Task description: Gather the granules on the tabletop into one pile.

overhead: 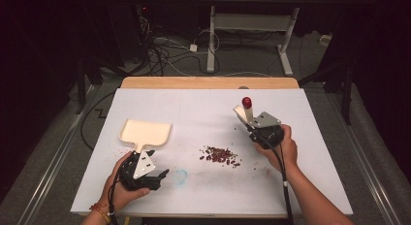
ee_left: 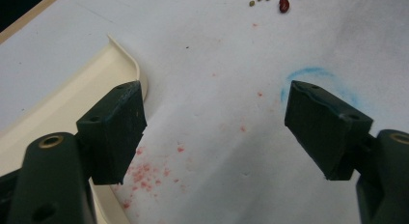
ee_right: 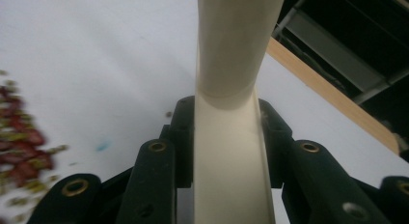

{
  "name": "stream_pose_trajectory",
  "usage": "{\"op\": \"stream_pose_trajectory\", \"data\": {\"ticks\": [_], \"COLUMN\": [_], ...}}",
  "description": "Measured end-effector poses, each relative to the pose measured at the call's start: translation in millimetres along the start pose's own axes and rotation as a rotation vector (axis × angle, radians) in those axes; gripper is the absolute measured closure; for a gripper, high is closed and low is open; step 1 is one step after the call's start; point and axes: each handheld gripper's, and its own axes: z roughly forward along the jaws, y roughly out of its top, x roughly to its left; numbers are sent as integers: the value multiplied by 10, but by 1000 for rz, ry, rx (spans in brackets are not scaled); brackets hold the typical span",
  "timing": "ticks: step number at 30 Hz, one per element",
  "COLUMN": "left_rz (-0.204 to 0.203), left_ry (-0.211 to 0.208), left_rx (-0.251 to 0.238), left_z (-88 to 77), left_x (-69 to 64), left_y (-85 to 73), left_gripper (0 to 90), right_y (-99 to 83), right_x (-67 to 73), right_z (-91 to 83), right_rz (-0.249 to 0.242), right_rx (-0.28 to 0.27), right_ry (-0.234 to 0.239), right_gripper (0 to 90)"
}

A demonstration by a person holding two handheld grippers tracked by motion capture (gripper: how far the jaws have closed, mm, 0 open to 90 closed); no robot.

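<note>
Now right gripper (overhead: 253, 124) clamps brush handle (overhead: 245, 111), upright; left gripper (overhead: 145, 168) open beside dustpan (overhead: 145, 133) handle. Bean pile (overhead: 220, 155) lies between them, nearer right hand.

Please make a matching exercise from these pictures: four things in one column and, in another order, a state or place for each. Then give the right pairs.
Things:
1. left tool
2. right tool
3. cream dustpan
4. beans

States or places:
A. scattered in a small pile mid-table
B. open, holding nothing
C. flat on the white table, ahead of the left hand
D. shut on a cream handle

Pairs: 1-B, 2-D, 3-C, 4-A
</note>
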Motion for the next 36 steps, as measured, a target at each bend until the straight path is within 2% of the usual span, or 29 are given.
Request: {"op": "stream_pose_trajectory", "data": {"ticks": [4,5,7,8,9,11,13,15,16,20,23,25,28,30,32,34,36], "left_rz": [-1,0,-4,-4,-5,-6,-5,-2,0,0,0,-1,-5,-2,0,6,5], "left_ry": [-2,-3,-3,-3,-3,-3,-4,-5,-6,-6,-5,-4,-3,-3,-4,-6,-7], "left_rx": [7,7,3,4,4,6,6,3,3,1,0,-2,-9,-9,-10,-14,-20], "left_z": [10,9,7,3,3,2,2,1,1,-4,-12,-21,-35,-38,-42,-48,-49], "left_x": [2,0,-6,-4,-4,0,-1,-6,-7,-4,3,8,8,7,6,5,6], "left_y": [-5,-6,-8,-11,-14,-18,-16,-11,-9,-8,-13,-17,-22,-23,-18,-8,0], "left_gripper": [215,215,215,215,215,215,215,215,215,215,215,215,215,215,215,215,215], "right_y": [-12,-7,10,16,16,27,45,65,74,93,104,80,-32,-148,-272,-361,-407], "right_x": [24,47,101,132,166,220,301,392,422,475,399,314,204,164,157,186,224], "right_z": [219,241,242,231,204,137,37,-44,-73,-205,-346,-436,-587,-658,-697,-698,-680], "right_rz": [-40,-51,-81,-93,-96,-96,-83,-114,-131,-121,-98,-55,3,43,82,81,91], "right_rx": [21,7,15,16,4,-8,-17,-18,-16,-35,-54,-71,-60,-33,32,75,90], "right_ry": [45,77,94,110,150,191,259,288,288,333,280,264,206,170,127,113,117], "right_gripper": [672,671,671,671,671,671,671,672,671,672,672,672,671,671,672,671,671]}}
